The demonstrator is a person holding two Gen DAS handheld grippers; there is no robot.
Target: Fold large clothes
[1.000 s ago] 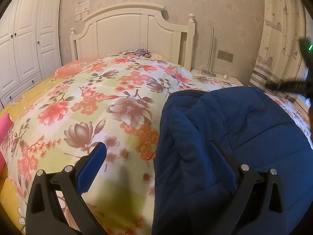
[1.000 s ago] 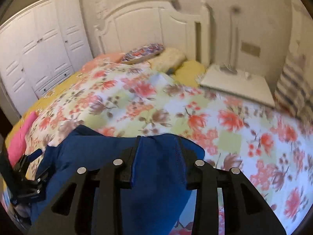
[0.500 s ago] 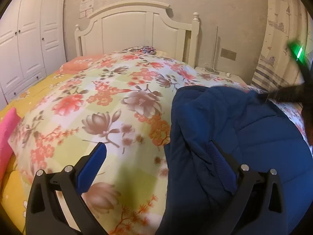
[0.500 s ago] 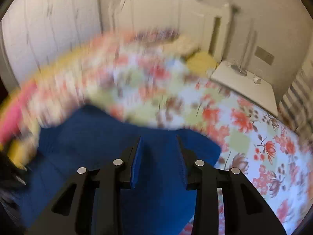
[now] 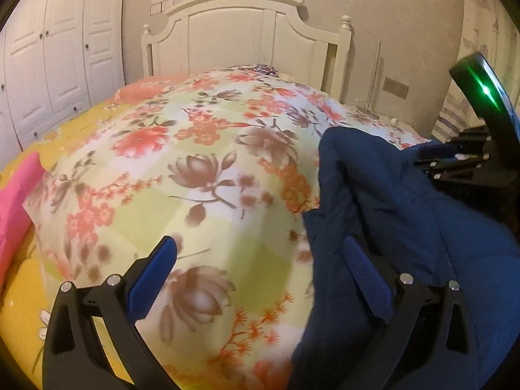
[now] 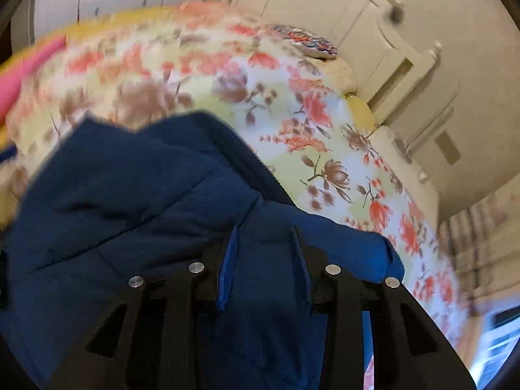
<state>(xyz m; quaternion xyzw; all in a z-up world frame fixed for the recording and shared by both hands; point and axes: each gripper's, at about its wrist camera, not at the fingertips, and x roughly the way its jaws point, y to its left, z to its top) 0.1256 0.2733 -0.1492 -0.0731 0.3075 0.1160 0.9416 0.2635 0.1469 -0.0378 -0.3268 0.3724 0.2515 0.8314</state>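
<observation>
The left claw [image 5: 260, 266] stands wide apart over the bed [image 5: 201, 175], gripping nothing; its right finger [image 5: 365, 279] lies against the edge of the blue jacket [image 5: 406, 214]. The right claw [image 6: 264, 260] is narrowed and clamped on a thick fold of that jacket [image 6: 136, 195], which is heaped on the flowered quilt [image 6: 325, 136] at the bed's near end.

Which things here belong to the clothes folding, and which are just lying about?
In the job:
- blue padded jacket
- right tongs, shut on the jacket
- left tongs, open, one finger against the jacket
- floral quilt, the work surface

Lying about:
- pink cloth
- patterned pillow
- wardrobe
</observation>
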